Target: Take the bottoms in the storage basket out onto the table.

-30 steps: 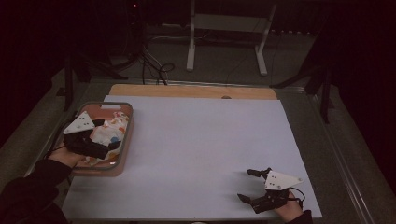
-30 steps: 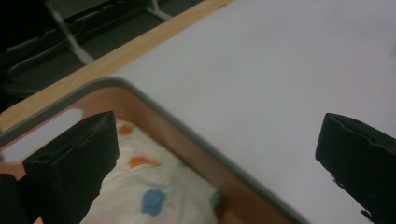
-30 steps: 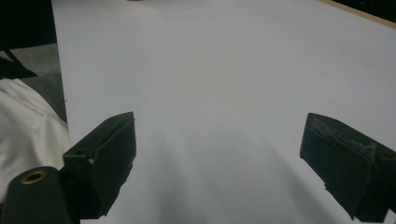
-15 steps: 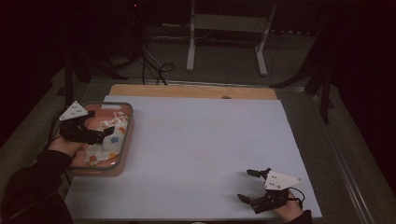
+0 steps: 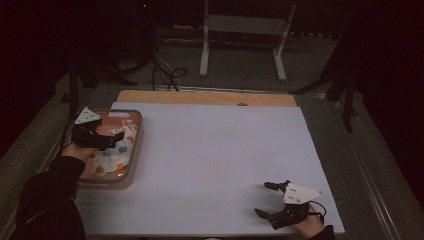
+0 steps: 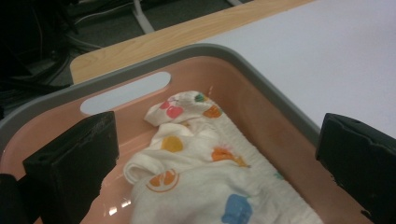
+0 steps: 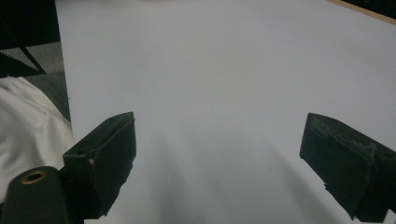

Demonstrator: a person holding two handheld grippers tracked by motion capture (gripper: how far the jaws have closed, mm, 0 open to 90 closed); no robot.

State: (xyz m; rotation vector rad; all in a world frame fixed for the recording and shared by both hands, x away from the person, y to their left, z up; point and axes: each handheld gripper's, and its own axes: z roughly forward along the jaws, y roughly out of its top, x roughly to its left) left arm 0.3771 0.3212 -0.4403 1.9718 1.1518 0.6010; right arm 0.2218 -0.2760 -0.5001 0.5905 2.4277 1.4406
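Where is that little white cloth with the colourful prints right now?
The white cloth with colourful prints lies inside the pink grey-rimmed plastic tray at the table's left edge, in front of the open left hand-held gripper.
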